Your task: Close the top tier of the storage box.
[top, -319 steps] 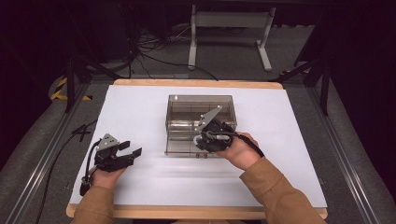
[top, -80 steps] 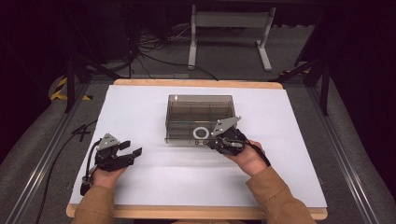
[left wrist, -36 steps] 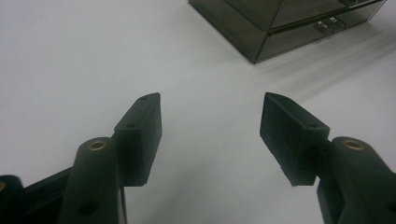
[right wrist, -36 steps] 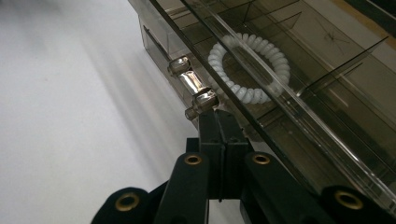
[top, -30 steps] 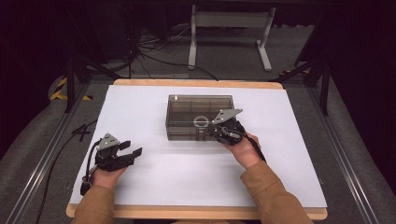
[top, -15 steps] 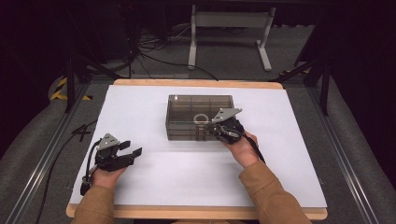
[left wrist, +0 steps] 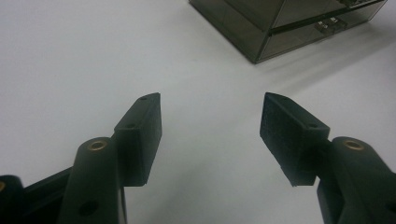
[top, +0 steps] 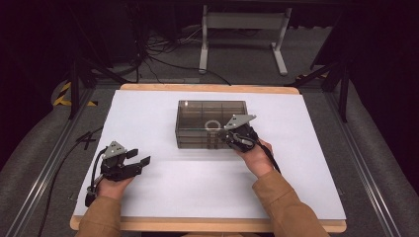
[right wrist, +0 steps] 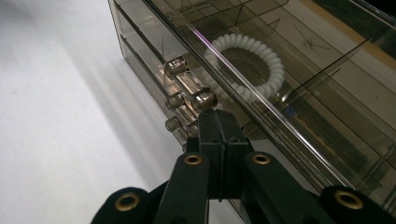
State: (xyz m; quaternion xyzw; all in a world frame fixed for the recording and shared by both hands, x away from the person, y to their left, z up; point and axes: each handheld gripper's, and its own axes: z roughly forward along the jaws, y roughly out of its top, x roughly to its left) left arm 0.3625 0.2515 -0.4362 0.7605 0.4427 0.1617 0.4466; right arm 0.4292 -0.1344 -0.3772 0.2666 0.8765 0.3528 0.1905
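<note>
- Smoke-tinted clear plastic drawer box (top: 211, 123) sat at the centre of the high view, on the white sheet covering the table (top: 197, 192); its drawers looked pushed in flush with the front.
- White beaded ring (top: 213, 125) lay inside the box, seen through the top panel; in the right gripper view the same ring (right wrist: 247, 65) appeared upper centre, behind the clear wall.
- My right gripper (top: 232, 139) was at the box's front right portion, just right of centre in the high view. Its jaws were pressed fully together with nothing between them.
- In the right gripper view my right gripper (right wrist: 218, 122) had its closed tips right at the small clear drawer knobs (right wrist: 187, 100) in mid-frame. Whether the tips touched a knob or stood just short, I could not tell.
- My left gripper (top: 134, 160) rested at lower left of the high view, on the white sheet and well apart from the box. Its jaws stood wide, holding nothing.
- In the left gripper view my left gripper (left wrist: 210, 135) showed bare white surface between its spread jaws, with a corner of the box (left wrist: 261, 28) at upper right of the frame.
- My sleeves (top: 281, 202) entered from the bottom edge of the high view.
</note>
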